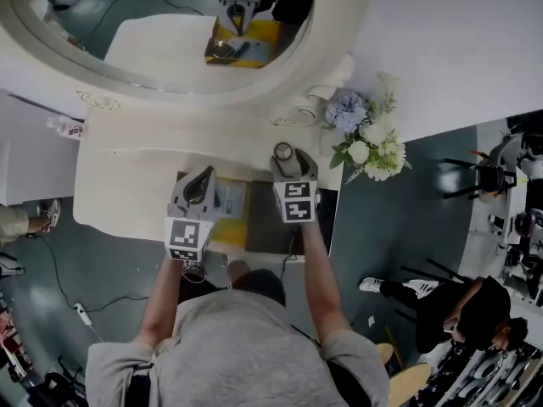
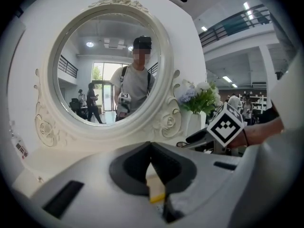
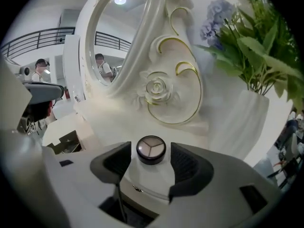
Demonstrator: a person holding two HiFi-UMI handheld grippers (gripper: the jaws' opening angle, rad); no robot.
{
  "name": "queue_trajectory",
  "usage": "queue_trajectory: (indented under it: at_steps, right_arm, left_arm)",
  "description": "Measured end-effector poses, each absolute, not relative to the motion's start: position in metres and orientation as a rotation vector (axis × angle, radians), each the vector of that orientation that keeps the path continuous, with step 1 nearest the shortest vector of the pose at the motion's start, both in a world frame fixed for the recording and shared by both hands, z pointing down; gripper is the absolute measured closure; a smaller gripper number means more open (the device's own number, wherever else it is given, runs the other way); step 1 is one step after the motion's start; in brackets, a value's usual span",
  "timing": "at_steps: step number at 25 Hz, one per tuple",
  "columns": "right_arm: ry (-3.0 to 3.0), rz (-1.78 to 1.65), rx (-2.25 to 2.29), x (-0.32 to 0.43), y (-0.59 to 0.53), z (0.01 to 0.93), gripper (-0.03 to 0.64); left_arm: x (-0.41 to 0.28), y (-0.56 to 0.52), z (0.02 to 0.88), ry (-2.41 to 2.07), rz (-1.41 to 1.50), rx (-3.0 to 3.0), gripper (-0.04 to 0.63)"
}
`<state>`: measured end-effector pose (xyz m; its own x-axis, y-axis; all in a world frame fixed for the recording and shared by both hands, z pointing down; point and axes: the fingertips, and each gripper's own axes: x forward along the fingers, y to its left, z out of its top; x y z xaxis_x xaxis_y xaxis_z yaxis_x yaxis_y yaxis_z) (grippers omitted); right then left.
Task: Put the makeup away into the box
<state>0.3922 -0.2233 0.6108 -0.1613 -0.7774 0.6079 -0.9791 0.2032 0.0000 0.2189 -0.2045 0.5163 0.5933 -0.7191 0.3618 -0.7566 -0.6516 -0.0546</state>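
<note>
Right tool [image 3: 151, 159] stands wide open. The round compact [image 3: 151, 149], a three-shade pan in a dark rim, sits right between its jaws at the tips with a gap on each side, so the pads aren't pressing it. I call that not gripped.

The compact stands on the white table [image 1: 127, 176] at upper centre of the head view [image 1: 282, 153], just ahead of the right tool [image 1: 287, 170] and close to the mirror [image 1: 110, 79] base. It's round, so no long axis to line up with.

The box [image 1: 231, 231] lies left and lower in the frame, under and beside the left tool [image 1: 204, 183]. I'd say the coming move is a close on the compact, then a carry left and back toward me. The right hand is clearly the nearer one.

Left tool [image 2: 152, 167] has its jaws together at the tips. A yellow sliver shows in the slit below them — probably the box underneath, and I see nothing held.

- Head view: gives the box-to-compact layout and both tools, but not the pad gaps.
- Right gripper view: shows those gaps, plus the open box [image 3: 69, 141] at lower left.
- Left gripper view: shows the mirror, the flowers [image 2: 202, 99] and the right tool's marker cube — no compact at all.
</note>
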Motion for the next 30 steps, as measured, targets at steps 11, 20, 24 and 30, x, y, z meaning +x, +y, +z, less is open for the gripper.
queue_trajectory:
  at_steps: [11, 20, 24, 30]
  right_arm:
    - [-1.972, 0.550, 1.602, 0.393, -0.226, 0.619, 0.397]
    - [-1.988, 0.503, 1.633, 0.389, -0.221, 0.603, 0.402]
    - [-2.027, 0.468, 1.659, 0.377, -0.209, 0.578, 0.402]
    - [-2.066, 0.414, 1.680, 0.352, -0.186, 0.549, 0.402]
  left_arm:
    - [0.211, -0.201, 0.518, -1.284, 0.551, 2.691, 0.592]
    - [0.195, -0.195, 0.512, -1.313, 0.527, 2.688, 0.592]
    - [0.190, -0.188, 0.503, -1.309, 0.514, 2.711, 0.592]
    - [0.176, -0.179, 0.493, -1.310, 0.495, 2.735, 0.592]
